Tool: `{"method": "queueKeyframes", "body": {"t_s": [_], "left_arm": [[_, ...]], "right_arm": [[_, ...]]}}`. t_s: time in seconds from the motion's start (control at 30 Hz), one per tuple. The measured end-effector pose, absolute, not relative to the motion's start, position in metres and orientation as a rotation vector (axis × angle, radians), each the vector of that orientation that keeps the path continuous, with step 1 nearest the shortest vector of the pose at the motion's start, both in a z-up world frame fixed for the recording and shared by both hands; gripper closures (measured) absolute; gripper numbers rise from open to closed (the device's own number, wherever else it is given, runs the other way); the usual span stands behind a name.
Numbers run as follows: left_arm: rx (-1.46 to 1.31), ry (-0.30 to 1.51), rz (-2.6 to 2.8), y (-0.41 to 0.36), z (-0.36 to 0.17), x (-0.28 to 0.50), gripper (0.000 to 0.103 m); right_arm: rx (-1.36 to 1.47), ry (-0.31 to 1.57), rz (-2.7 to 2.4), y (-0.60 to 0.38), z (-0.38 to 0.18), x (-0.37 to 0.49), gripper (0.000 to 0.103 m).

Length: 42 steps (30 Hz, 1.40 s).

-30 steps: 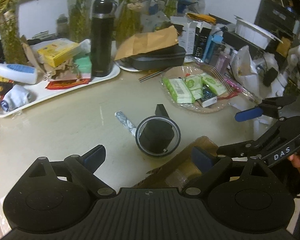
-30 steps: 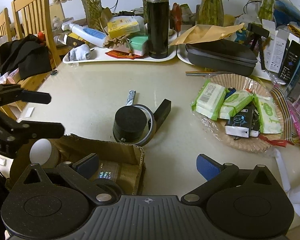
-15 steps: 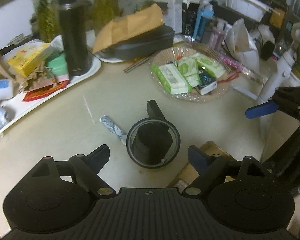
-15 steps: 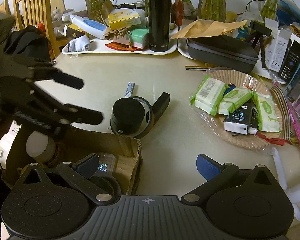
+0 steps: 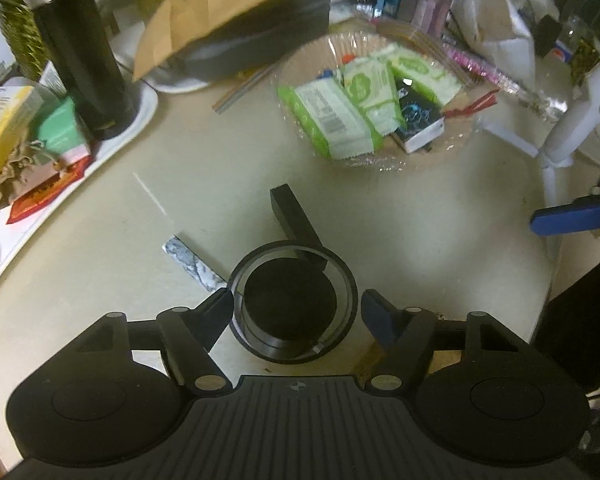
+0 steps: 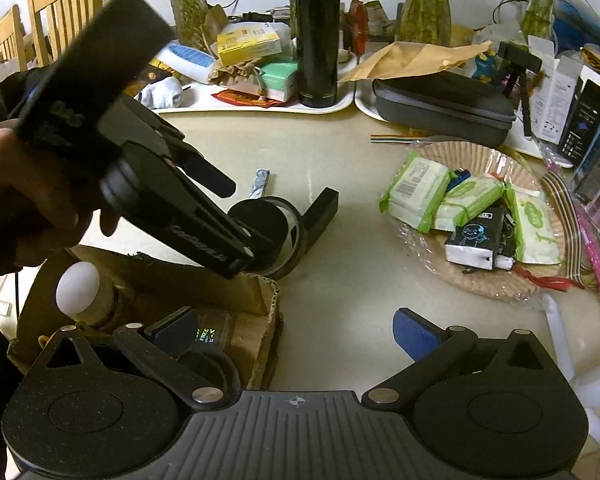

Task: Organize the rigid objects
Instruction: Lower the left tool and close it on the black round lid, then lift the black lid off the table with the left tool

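Observation:
A black round cylinder (image 5: 290,304) stands on the beige table inside a dark tape ring (image 5: 340,276), with a black bar (image 5: 294,216) leaning on the ring. My left gripper (image 5: 296,312) is open, its fingers on either side of the ring, right above it. In the right wrist view the left gripper (image 6: 240,220) reaches down over the cylinder (image 6: 260,216). My right gripper (image 6: 296,332) is open and empty above the cardboard box (image 6: 204,288), which holds a white-capped jar (image 6: 80,288) and other items.
A marbled strip (image 5: 192,262) lies left of the ring. A wicker tray (image 6: 496,280) holds green wipe packs and a black box at right. A black flask (image 6: 316,36) stands on a white tray (image 6: 260,106) behind, next to a grey case (image 6: 444,100).
My left gripper has moved forward and down over the black cylinder and tape ring, now straddling them. My right gripper has stayed near the box.

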State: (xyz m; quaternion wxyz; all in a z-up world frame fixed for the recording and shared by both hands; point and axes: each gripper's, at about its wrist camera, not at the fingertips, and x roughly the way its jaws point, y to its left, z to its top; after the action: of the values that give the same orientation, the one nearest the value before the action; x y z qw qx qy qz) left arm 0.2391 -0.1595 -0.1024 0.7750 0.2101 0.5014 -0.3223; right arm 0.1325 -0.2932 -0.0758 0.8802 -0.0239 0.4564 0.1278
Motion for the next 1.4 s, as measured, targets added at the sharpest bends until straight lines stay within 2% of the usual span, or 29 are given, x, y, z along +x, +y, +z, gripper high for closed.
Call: {"method": "queueKeyframes", "body": {"t_s": [0.07,0.23,0.67,1.4], "left_arm": [[0.466,1.113,-0.687,-0.164,-0.106,0.242,0.04],[0.477,1.165,-0.641,-0.168,-0.114,0.251,0.045],[0.466,1.158,-0.598,-0.168,-0.114,0.248,0.047],[0.26,0.951,-0.58,-0.109,-0.066,0.213,0.047]], "right_arm": [[-0.04,0.95,0.262,-0.296,-0.075,0.133,0.0],[-0.02,0.946,0.261,-0.3,-0.074,0.133,0.0],[0.011,0.944,0.237,-0.304,-0.072,0.135,0.0],[0.017,0.921,0.216,-0.298,-0.069,0.144,0.0]]}}
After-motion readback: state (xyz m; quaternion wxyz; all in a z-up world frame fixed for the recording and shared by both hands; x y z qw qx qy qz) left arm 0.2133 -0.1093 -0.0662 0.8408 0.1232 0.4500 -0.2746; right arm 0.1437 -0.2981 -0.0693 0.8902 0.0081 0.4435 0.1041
